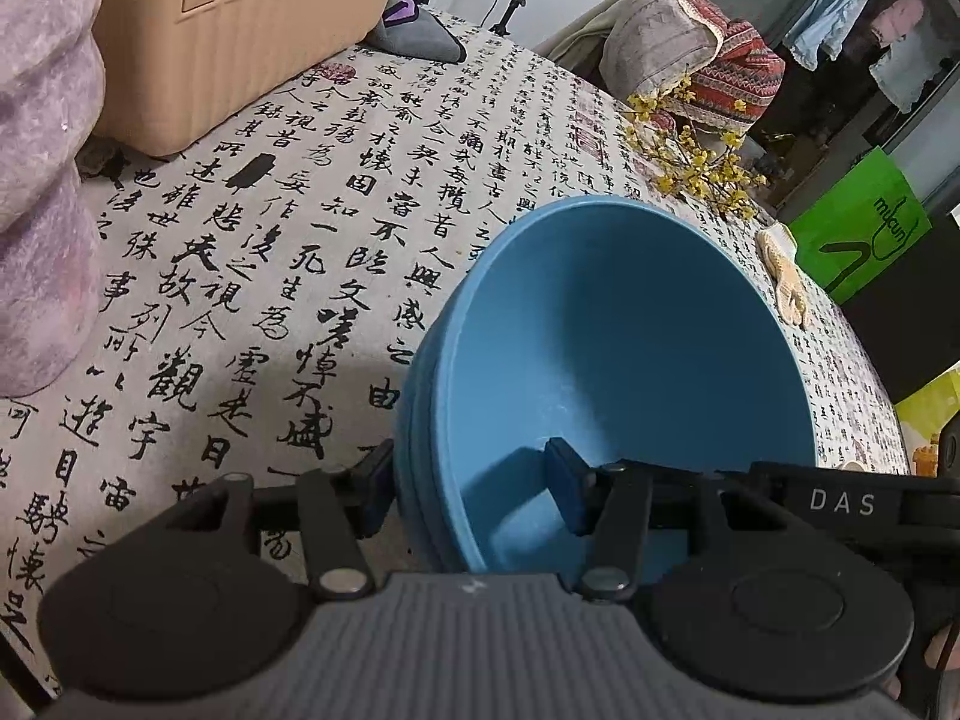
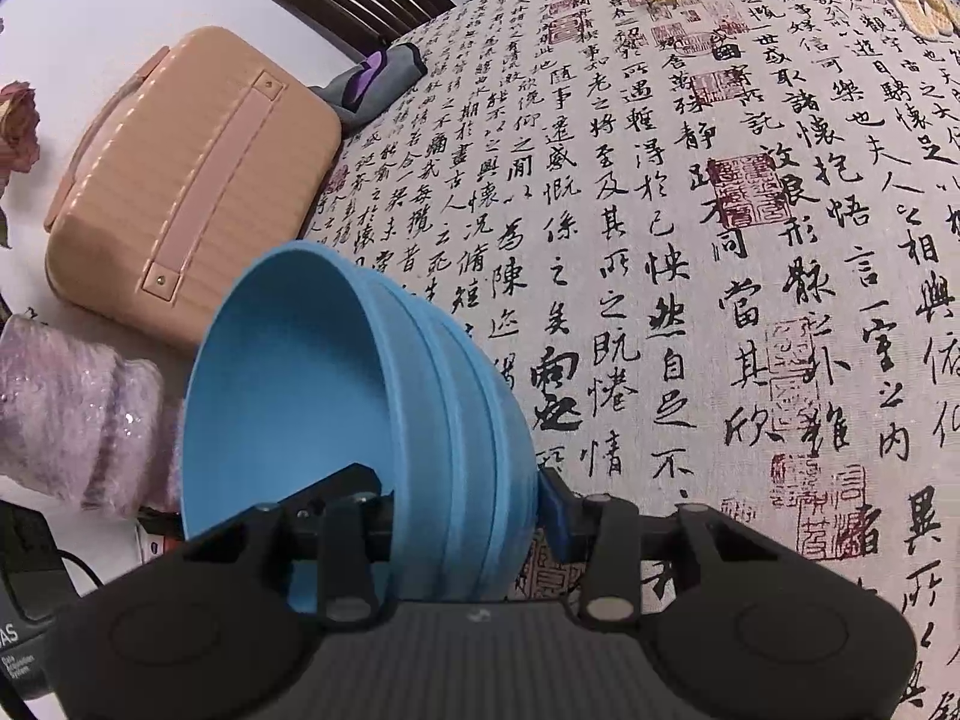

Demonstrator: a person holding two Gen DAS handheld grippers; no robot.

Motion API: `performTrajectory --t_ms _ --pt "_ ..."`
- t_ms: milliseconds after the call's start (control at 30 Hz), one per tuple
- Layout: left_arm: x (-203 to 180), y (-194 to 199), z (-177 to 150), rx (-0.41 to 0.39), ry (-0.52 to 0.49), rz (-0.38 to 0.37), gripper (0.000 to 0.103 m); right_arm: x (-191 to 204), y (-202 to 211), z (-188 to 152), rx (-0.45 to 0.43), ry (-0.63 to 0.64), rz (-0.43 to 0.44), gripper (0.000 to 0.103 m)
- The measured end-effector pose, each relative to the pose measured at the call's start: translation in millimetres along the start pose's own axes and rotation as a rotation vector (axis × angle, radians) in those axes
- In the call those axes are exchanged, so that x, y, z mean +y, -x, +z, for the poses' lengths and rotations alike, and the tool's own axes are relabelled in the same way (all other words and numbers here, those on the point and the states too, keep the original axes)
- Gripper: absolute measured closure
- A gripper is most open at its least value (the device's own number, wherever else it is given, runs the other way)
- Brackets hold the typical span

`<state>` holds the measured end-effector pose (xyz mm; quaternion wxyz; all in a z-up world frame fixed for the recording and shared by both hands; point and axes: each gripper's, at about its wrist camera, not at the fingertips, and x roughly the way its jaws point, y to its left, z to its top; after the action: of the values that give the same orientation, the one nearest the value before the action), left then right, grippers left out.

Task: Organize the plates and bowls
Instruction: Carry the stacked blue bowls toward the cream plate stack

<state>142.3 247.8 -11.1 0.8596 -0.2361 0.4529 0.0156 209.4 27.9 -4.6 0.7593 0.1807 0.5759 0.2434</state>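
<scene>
Left gripper (image 1: 474, 489) and right gripper (image 2: 465, 507) each clamp opposite walls of the nested blue bowls (image 1: 600, 348), held above the tablecloth (image 1: 288, 276), mouths tilted. Bowl count unclear; bases hidden.

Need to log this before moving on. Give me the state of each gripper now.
Left gripper: closed on the rim of the stack of blue bowls.
Right gripper: closed on the opposite rim of the same stack of blue bowls.
</scene>
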Motion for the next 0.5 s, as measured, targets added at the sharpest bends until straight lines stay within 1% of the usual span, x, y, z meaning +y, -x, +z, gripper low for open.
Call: performTrajectory --t_ms 200,500 --pt "-7.1 4.3 -4.6 -0.007 -0.005 -0.003 0.051 -2.6 9.4 -3.5 -0.002 0.005 -0.001 0.064" --pt "-22.8 13.1 -10.2 -0.025 -0.019 -0.017 0.051 -10.0 36.9 -12.6 -0.033 0.016 0.001 0.064"
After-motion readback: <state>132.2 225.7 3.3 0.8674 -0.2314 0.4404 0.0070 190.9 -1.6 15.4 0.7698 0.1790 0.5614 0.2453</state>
